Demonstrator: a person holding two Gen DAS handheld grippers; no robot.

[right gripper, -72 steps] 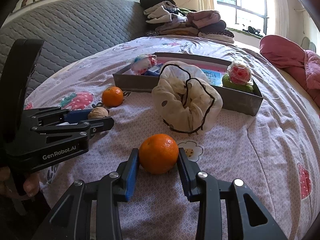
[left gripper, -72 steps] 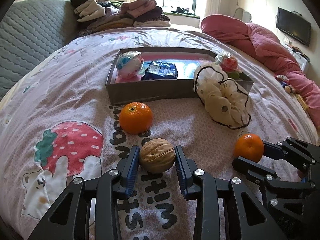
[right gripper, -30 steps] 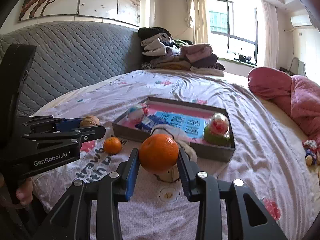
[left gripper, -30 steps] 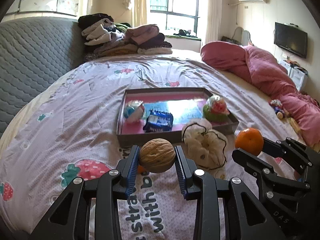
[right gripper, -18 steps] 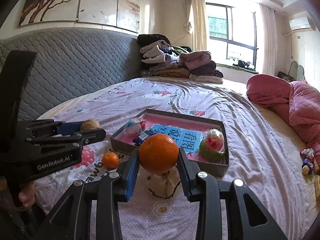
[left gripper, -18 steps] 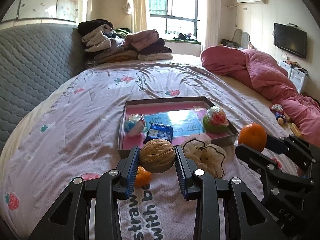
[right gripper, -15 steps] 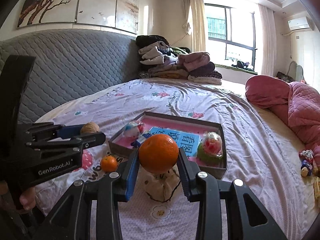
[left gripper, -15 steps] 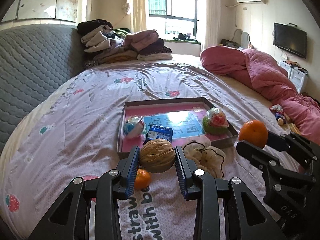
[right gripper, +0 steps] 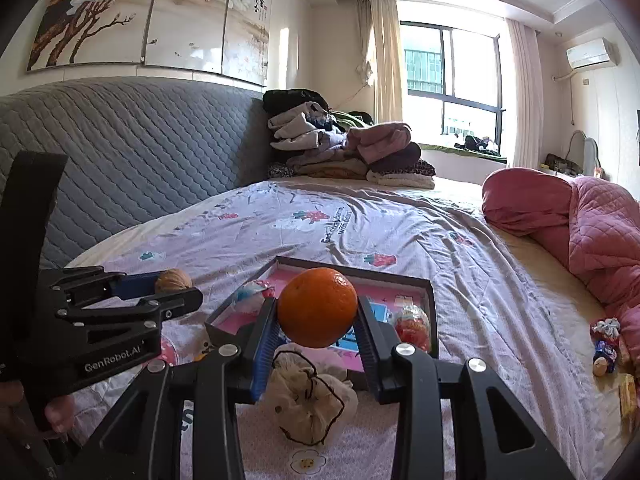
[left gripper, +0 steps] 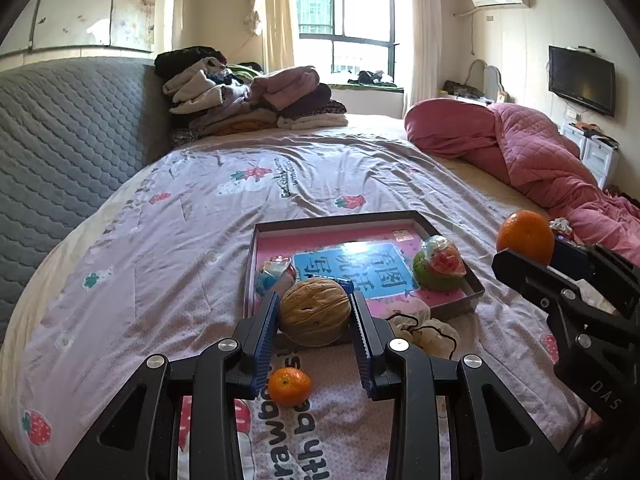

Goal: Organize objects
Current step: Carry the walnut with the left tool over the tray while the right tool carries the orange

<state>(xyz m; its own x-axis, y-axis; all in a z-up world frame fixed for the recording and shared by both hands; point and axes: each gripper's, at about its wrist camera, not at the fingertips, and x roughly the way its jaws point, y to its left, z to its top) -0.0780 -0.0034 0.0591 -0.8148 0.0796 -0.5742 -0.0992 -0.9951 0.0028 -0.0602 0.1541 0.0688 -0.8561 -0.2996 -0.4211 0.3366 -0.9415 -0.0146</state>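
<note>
The left gripper (left gripper: 315, 314) is held above the bed (left gripper: 168, 240), its blue-padded fingers (left gripper: 267, 338) clenched on a walnut (left gripper: 315, 311). The right gripper (right gripper: 316, 330) is likewise raised, its fingers (right gripper: 366, 338) clamped on a mandarin orange (right gripper: 317, 307). Beyond both grippers, a shallow grey tray (left gripper: 456, 278) with a pink floor lies on the printed sheet. It contains a wrapped blue-and-white ball (left gripper: 272, 274) at the left, a blue snack packet (left gripper: 343, 282) partly hidden by the walnut, and a wrapped red-and-green item (left gripper: 438, 266) at the right. A cream drawstring pouch (right gripper: 310, 400) lies crumpled on the sheet, just beside the tray's near wall. A second, smaller mandarin (left gripper: 289, 386) rests on the sheet below the left gripper, near the printed lettering. Folded clothes (left gripper: 248, 98) are stacked at the far end of the bed, against the grey quilted headboard (left gripper: 68, 136). A pink quilt (left gripper: 528, 152) is bunched along the right edge, with small wrapped sweets (right gripper: 606, 344) beside it.
</note>
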